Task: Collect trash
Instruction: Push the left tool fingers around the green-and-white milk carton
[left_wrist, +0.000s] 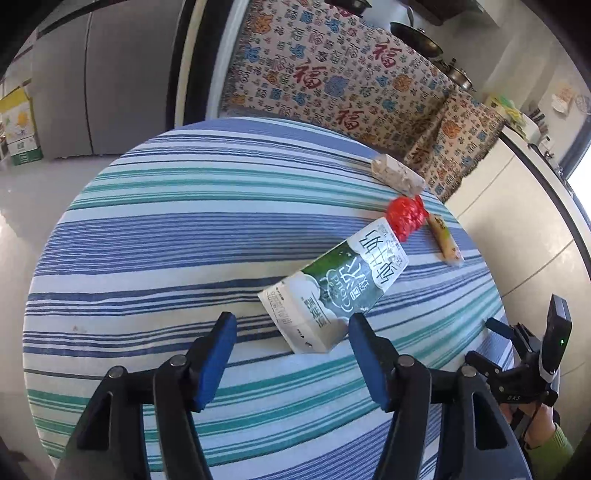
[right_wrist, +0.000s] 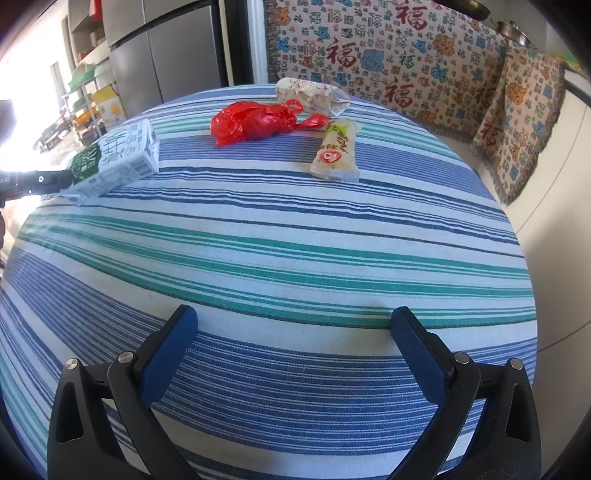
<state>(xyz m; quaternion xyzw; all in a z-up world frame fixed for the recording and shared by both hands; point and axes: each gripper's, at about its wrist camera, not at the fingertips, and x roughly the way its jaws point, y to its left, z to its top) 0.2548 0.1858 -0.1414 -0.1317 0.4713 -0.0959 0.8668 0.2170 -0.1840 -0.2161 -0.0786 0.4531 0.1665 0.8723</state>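
A green and white milk carton (left_wrist: 334, 286) lies on its side on the striped round table (left_wrist: 166, 236). My left gripper (left_wrist: 291, 325) is open just short of the carton's near end, which sits by the right finger. Behind the carton lie a crumpled red plastic bag (left_wrist: 405, 216), a yellow snack wrapper (left_wrist: 445, 240) and a beige tissue pack (left_wrist: 397, 173). In the right wrist view my right gripper (right_wrist: 295, 321) is open and empty above the table (right_wrist: 295, 258), well short of the red bag (right_wrist: 258, 123), the wrapper (right_wrist: 338, 151), the tissue pack (right_wrist: 312, 96) and the carton (right_wrist: 118, 160).
A patterned cloth (left_wrist: 332, 81) covers furniture behind the table, with pots (left_wrist: 417, 37) on top. A grey refrigerator (right_wrist: 166, 55) stands at the back left. The right gripper's body (left_wrist: 532, 365) shows at the table's right edge in the left wrist view.
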